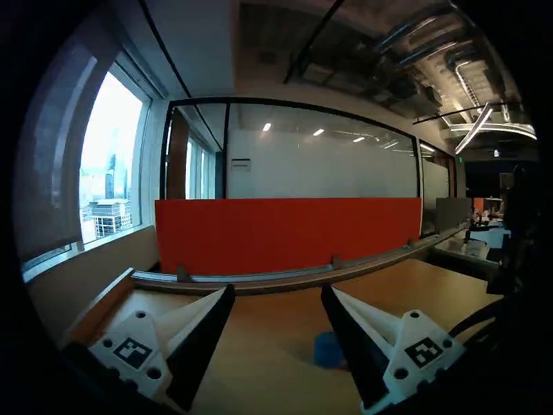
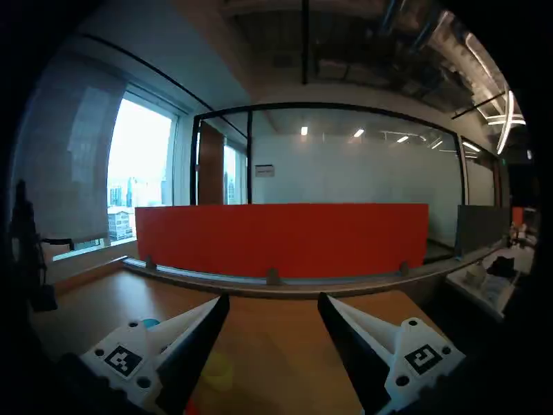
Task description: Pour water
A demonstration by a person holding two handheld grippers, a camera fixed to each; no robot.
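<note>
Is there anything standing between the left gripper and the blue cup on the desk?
Nothing visible does. The blue cup stands on the wooden desk just ahead of the open left gripper. It shows low between the two fingers, closer to one of them, with only desk surface in between.

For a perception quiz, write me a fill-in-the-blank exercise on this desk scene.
1. The left gripper and the right gripper both stand ___, holding nothing.
2. The small container on the desk beyond the left gripper is ___.
3. In the right gripper view, the blurry object low between the fingers is ___.
4. Daylight enters through a ___ beside the desk.

Missing words: open; blue; yellow; window.
</note>
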